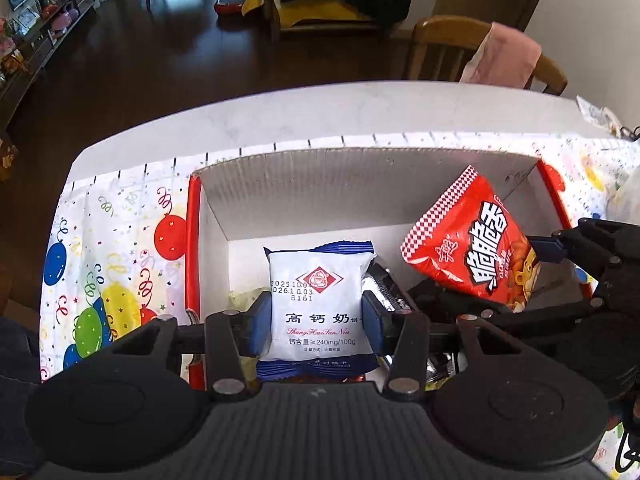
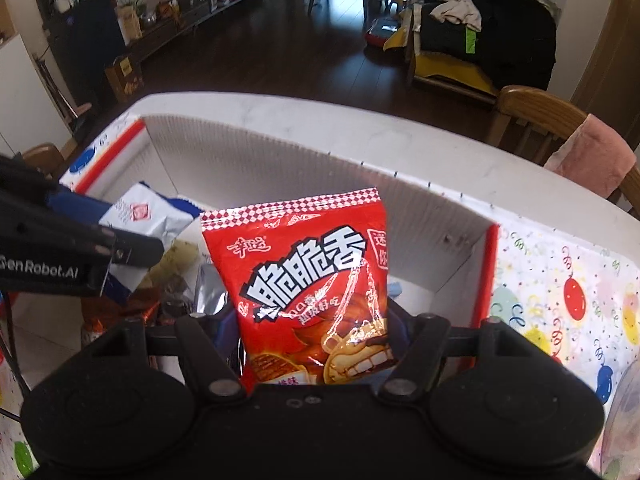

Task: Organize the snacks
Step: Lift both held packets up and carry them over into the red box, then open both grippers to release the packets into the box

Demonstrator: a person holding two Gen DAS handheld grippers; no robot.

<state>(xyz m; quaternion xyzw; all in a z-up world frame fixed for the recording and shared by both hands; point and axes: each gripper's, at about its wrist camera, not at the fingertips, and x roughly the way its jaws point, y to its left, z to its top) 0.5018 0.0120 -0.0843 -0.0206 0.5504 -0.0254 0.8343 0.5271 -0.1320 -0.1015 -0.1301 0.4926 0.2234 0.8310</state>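
My left gripper (image 1: 316, 322) is shut on a white and blue biscuit packet (image 1: 318, 292), held over the open cardboard box (image 1: 280, 184). My right gripper (image 2: 314, 328) is shut on a red snack bag (image 2: 308, 272), also over the box; the bag shows at the right in the left wrist view (image 1: 472, 240). The left gripper and its packet (image 2: 140, 216) show at the left of the right wrist view. Several other wrapped snacks (image 2: 180, 288) lie on the box floor.
The box sits on a balloon-print cloth (image 1: 112, 248) on a white table (image 1: 320, 112). A wooden chair (image 1: 452, 48) with a pink cloth stands at the far right. Beyond is a dark floor with furniture.
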